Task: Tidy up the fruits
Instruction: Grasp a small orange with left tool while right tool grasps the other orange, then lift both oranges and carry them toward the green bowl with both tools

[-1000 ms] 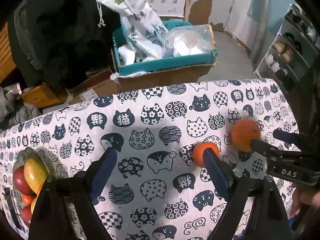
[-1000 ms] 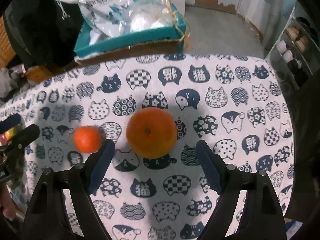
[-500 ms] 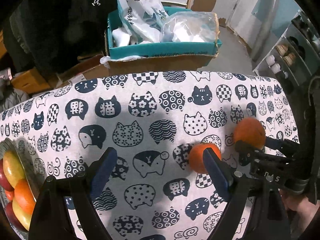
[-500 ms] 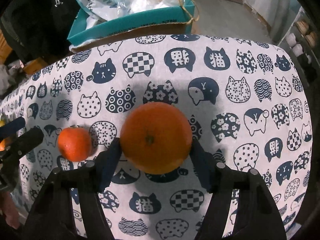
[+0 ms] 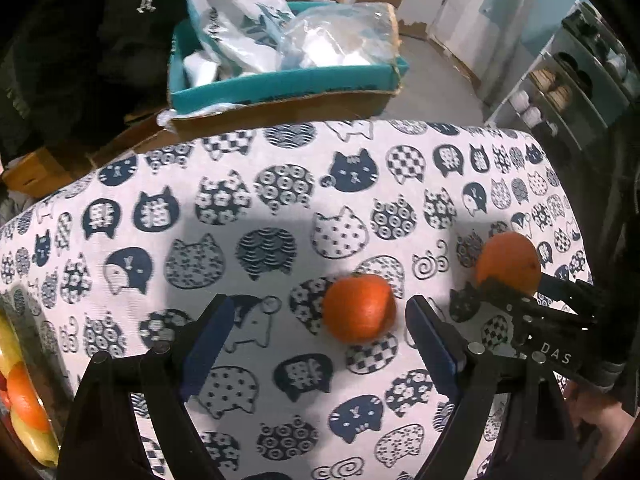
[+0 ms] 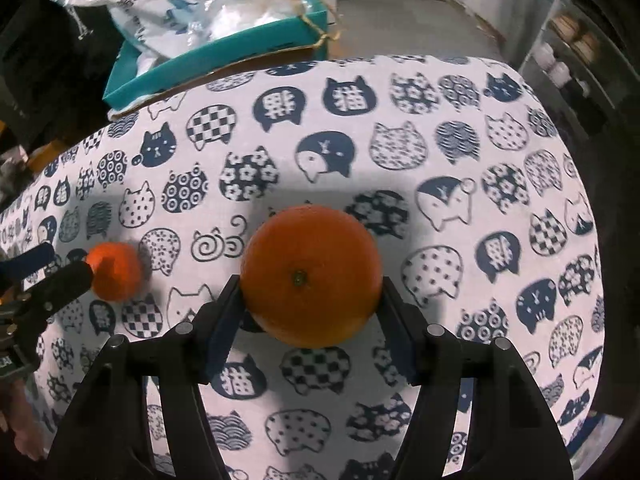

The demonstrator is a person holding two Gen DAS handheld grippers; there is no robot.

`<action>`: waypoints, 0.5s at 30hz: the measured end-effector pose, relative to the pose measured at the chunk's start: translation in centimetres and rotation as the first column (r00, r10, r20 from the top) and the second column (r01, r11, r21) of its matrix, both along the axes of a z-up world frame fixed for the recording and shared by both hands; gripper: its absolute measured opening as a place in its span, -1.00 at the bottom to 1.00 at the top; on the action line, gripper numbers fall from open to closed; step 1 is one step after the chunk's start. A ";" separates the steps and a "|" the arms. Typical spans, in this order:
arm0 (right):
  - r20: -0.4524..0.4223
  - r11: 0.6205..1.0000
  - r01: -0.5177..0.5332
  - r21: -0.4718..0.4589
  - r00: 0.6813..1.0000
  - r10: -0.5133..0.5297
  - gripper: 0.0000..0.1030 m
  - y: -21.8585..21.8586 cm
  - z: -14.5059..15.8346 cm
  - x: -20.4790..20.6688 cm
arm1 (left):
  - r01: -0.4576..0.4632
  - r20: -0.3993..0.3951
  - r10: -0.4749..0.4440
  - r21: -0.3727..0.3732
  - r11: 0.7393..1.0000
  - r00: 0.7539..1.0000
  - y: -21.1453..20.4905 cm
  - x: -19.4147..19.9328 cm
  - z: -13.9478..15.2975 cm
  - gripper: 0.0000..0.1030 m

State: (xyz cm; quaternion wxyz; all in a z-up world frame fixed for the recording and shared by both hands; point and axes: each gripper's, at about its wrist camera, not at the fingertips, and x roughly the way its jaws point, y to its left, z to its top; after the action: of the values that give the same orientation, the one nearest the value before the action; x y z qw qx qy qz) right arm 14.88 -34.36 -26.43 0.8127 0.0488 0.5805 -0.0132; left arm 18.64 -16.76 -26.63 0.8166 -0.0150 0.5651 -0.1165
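While right claw closes onto orange, left claw apart; teal box holds bags.

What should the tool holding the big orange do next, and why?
Probably lift it. The right tool has just closed, both pads pressing the big orange, which sits on the tablecloth. The fruit bowl waits at the far left.

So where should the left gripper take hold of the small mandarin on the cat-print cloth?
Across its widest middle, coming from above. The small mandarin sits free on the cloth, round and low, already between the left gripper's open jaws but nearer the right one, so probably centre first, then close.
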 end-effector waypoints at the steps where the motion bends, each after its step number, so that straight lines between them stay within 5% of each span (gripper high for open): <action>1: 0.003 1.000 0.000 -0.004 1.000 0.000 0.27 -0.1 0.1 -0.2 | 0.008 -0.001 -0.008 0.004 1.000 1.000 -0.3 0.0 -0.1 0.72; 7: 0.018 0.999 -0.015 -0.031 1.000 0.016 0.27 -0.2 0.8 -0.8 | 0.036 -0.020 -0.035 0.036 0.999 0.999 -1.7 -0.2 -1.3 0.72; 15: 0.031 1.000 -0.010 -0.028 0.999 0.010 0.27 -1.0 1.5 -1.5 | 0.060 -0.047 -0.058 0.053 0.997 0.997 -2.5 -0.1 -2.4 0.24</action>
State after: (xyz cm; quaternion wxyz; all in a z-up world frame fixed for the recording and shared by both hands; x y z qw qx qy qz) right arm 13.35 -35.34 -24.92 0.8222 0.0349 0.5679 -0.0163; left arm 18.56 -19.23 -28.99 0.7998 0.0213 0.5868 -0.1247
